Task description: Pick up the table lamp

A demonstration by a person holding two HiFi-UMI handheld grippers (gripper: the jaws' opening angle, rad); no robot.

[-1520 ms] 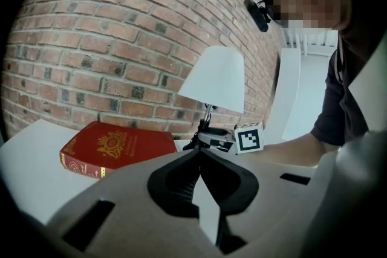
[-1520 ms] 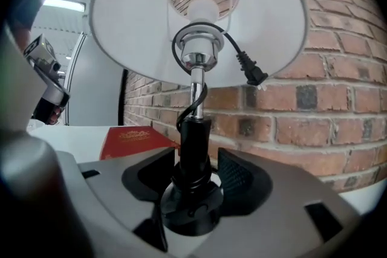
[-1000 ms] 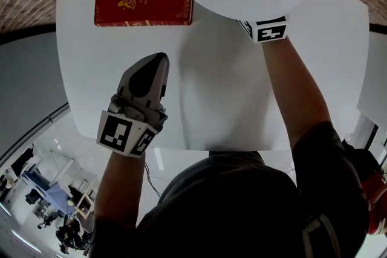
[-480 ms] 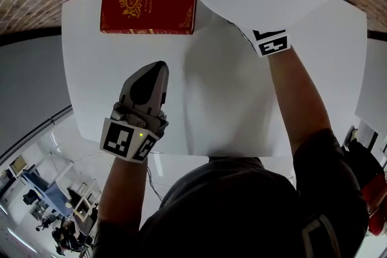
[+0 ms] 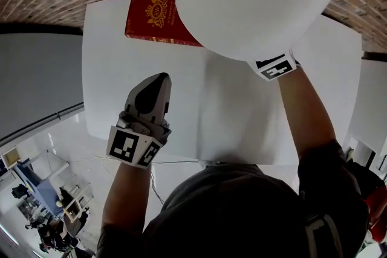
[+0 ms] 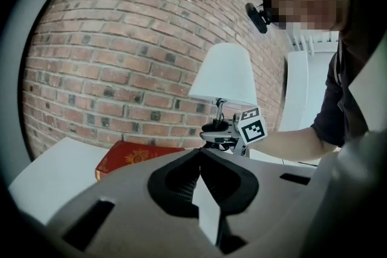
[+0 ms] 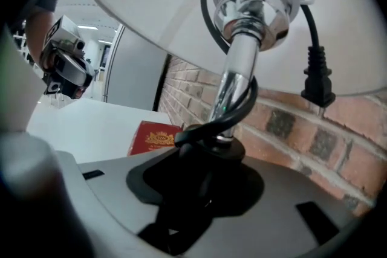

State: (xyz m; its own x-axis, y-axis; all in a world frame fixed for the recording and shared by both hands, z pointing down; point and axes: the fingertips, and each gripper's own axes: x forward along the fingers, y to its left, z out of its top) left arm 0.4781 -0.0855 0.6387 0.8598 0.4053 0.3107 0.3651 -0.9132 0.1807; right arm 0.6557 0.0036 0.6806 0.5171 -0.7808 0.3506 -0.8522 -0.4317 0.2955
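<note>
Lamp [image 5: 242, 9] has been raised from the table [image 5: 242, 124] within the last second, gripped low by the right claw [image 7: 202, 160]; left claw [image 5: 151, 86] is closed and empty; pickup is judged nearly done.

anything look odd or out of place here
The table lamp's black cord is wound around its chrome stem, and the plug dangles loose under the shade. Nothing else stands out.
</note>
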